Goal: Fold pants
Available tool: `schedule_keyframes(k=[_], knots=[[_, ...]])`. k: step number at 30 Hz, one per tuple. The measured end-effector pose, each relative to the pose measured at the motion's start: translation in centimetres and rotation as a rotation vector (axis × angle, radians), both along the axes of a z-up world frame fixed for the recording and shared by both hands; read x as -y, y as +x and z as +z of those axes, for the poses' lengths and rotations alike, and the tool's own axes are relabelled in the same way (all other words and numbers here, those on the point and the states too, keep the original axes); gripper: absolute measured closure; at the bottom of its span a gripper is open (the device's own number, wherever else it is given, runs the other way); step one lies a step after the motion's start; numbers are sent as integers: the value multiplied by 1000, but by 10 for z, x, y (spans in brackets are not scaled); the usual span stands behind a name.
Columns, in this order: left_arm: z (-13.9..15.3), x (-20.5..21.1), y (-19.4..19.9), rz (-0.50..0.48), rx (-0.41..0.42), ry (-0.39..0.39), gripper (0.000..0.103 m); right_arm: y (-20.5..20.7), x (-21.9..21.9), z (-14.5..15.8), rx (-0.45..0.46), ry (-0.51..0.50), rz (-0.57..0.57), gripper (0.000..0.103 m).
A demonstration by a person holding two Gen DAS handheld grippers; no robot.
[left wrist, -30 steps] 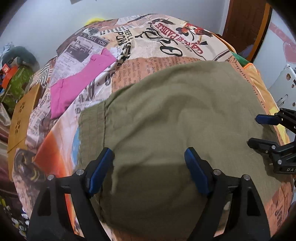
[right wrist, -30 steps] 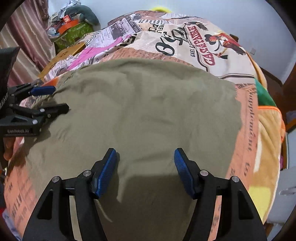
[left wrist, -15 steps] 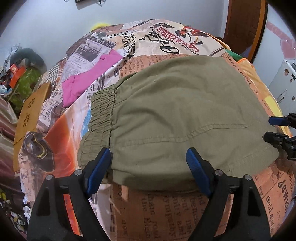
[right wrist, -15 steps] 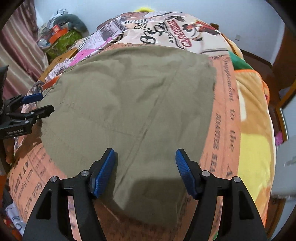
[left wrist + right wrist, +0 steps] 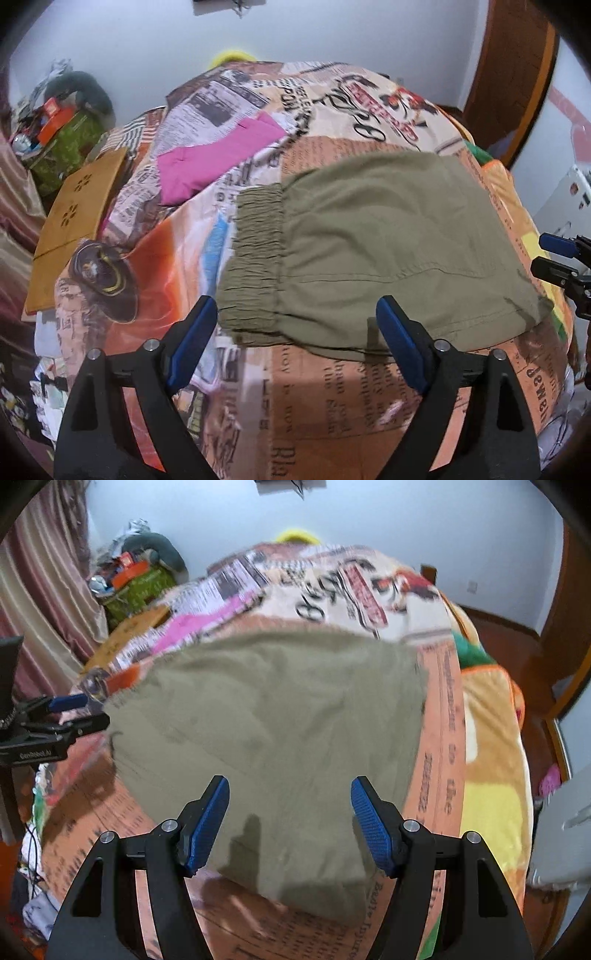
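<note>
Pants, olive green and folded, are lying flat on the newspaper-print bed cover. Left hand-held gripper is hovering above their near edge, jaws just widening, nothing between them. Right hand-held gripper is hovering spread, gripping nothing.

The olive pants lie folded on the bed's newspaper-print cover, elastic waistband to the left. The left hand-held gripper hangs above their near edge, its jaws just widened and gripping nothing. A pink garment lies farther back, and the right hand-held gripper shows at the right edge.
</note>
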State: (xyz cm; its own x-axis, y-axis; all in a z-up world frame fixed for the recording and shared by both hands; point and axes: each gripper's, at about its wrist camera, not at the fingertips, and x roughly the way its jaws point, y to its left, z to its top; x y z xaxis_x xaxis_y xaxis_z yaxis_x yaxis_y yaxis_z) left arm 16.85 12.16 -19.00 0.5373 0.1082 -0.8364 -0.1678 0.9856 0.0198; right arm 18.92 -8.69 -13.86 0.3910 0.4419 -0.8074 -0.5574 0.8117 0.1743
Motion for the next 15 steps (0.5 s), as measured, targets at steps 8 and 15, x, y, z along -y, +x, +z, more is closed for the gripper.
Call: schedule_keyframes(k=[8,15], knots=[[-20,-15,-16,22,-48,-255,13,-1,-38,-6,-9,39,62,38],[-49,-17,-17,30,-116,-411,13,-8,-59,-48,-82,-59,134,38]])
